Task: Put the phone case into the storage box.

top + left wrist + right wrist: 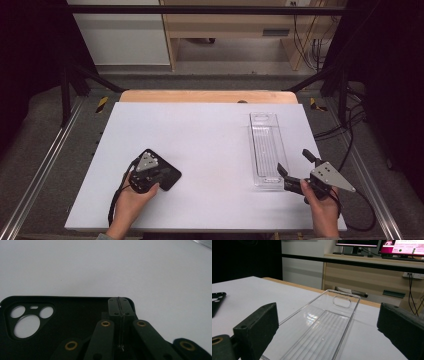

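Note:
A black phone case (172,176) with a camera cut-out lies on the white table (200,130) at the front left. My left gripper (160,175) rests over it, and in the left gripper view the jaws of the left gripper (120,302) are pressed together on the far rim of the phone case (70,315), near its corner. A long clear plastic tray (266,145) lies lengthwise at the right. My right gripper (294,161) stands open at the tray's near end. In the right gripper view the clear tray (324,335) stretches away between the wide-apart pads of the right gripper (327,315), untouched.
Beyond the table's far wooden edge (210,96) stand a wooden desk (367,272) and monitors (402,246). Metal rails (40,170) run along both sides of the table. A cable (362,220) trails from the right gripper off the table's right edge.

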Demonstrator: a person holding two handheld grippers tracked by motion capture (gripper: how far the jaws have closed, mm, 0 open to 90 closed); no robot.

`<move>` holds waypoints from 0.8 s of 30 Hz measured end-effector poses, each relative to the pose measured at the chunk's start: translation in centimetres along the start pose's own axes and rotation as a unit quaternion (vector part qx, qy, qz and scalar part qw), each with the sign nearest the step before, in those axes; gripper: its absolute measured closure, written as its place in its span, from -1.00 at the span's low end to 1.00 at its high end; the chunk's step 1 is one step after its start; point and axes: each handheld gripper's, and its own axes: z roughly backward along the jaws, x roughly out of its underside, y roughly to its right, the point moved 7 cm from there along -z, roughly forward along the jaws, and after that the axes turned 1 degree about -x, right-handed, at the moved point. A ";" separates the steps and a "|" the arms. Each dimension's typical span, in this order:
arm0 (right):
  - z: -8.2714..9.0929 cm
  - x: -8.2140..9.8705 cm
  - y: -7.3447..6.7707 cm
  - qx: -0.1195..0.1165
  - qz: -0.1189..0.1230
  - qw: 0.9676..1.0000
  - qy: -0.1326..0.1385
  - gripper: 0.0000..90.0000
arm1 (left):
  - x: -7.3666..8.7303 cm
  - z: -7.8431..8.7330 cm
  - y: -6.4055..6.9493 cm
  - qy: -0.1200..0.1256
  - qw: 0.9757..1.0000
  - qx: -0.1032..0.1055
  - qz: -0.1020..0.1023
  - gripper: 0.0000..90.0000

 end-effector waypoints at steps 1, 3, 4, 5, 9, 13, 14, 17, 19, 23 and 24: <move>0.0 0.0 0.0 0.000 0.000 1.000 0.000 -0.91 | 0.1 0.0 -0.1 -0.001 1.000 -0.001 0.001 1.00; -0.1 0.0 0.0 0.002 0.001 1.000 0.000 -0.91 | 0.2 0.0 -0.2 -0.002 1.000 -0.002 0.004 1.00; -0.1 0.0 0.0 0.002 0.001 1.000 0.000 -0.91 | 0.3 0.0 -0.3 -0.003 1.000 -0.002 0.003 1.00; -0.1 -0.1 0.0 0.004 0.001 1.000 0.001 -0.91 | 0.3 0.0 -0.3 -0.005 1.000 -0.002 0.003 1.00; -0.2 0.0 0.1 0.006 0.003 1.000 -0.001 -0.91 | 0.6 -0.4 -0.2 -0.015 1.000 -0.001 -0.001 1.00; -0.3 0.1 0.1 0.006 0.006 1.000 -0.005 -0.91 | 0.7 -0.9 0.1 -0.020 1.000 0.004 -0.001 1.00; -0.2 0.1 0.1 0.006 0.008 1.000 -0.004 -0.91 | 0.7 -1.0 0.2 -0.021 1.000 0.004 -0.002 1.00; -0.1 0.2 0.1 0.006 0.010 1.000 -0.008 -0.91 | 0.5 -1.5 0.5 -0.025 1.000 0.007 -0.003 1.00; 0.0 0.2 0.1 0.005 0.009 1.000 -0.007 -0.91 | 0.7 -2.0 0.7 -0.032 0.999 0.009 -0.004 1.00; -0.2 0.1 -0.1 0.003 0.011 1.000 -0.006 -0.91 | 1.0 -2.5 1.0 -0.040 0.999 0.010 -0.008 1.00; -0.2 0.1 -0.2 0.001 0.011 1.000 -0.007 -0.91 | 1.0 -2.5 1.0 -0.038 0.999 0.010 -0.005 1.00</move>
